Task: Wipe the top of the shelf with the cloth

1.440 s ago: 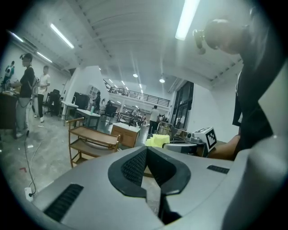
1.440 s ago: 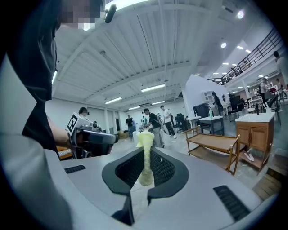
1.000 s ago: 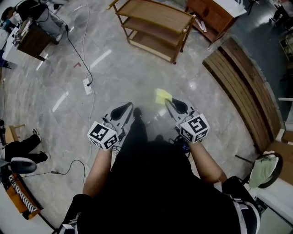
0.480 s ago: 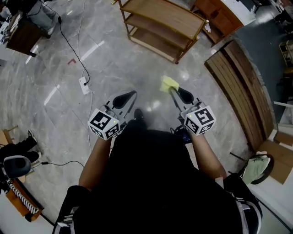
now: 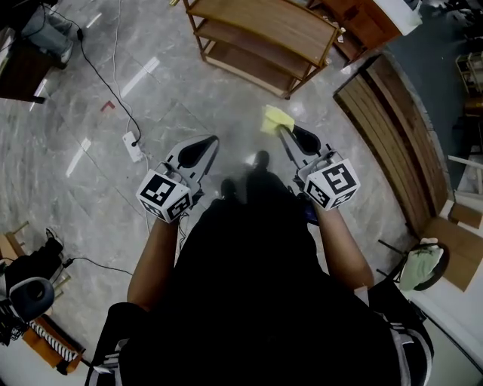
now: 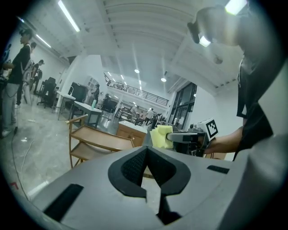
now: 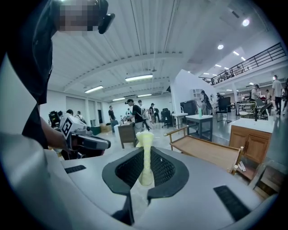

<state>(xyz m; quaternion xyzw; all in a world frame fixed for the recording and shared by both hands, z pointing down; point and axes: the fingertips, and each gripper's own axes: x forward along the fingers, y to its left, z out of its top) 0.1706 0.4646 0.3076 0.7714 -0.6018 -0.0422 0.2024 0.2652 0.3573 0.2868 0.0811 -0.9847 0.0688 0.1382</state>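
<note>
A wooden three-tier shelf (image 5: 260, 38) stands on the marble floor ahead of me, some way beyond both grippers. My right gripper (image 5: 281, 133) is shut on a yellow cloth (image 5: 276, 119), which sticks out past its tips. In the right gripper view the cloth (image 7: 145, 157) stands pinched upright between the jaws, with the shelf (image 7: 207, 150) ahead to the right. My left gripper (image 5: 214, 140) is held level beside it, shut and holding nothing. In the left gripper view the jaws meet with no gap, and the cloth (image 6: 161, 136) and shelf (image 6: 96, 139) show beyond them.
A slatted wooden bench (image 5: 400, 143) runs along the right. A wooden cabinet (image 5: 355, 22) stands behind the shelf. A power strip (image 5: 133, 145) with a cable lies on the floor at left. A stool (image 5: 421, 265) is at lower right. People stand far off in the hall.
The shelf has come closer and shifted left in the head view as I walk toward it. Both grippers keep their pose, and the cloth stays in the right one.
</note>
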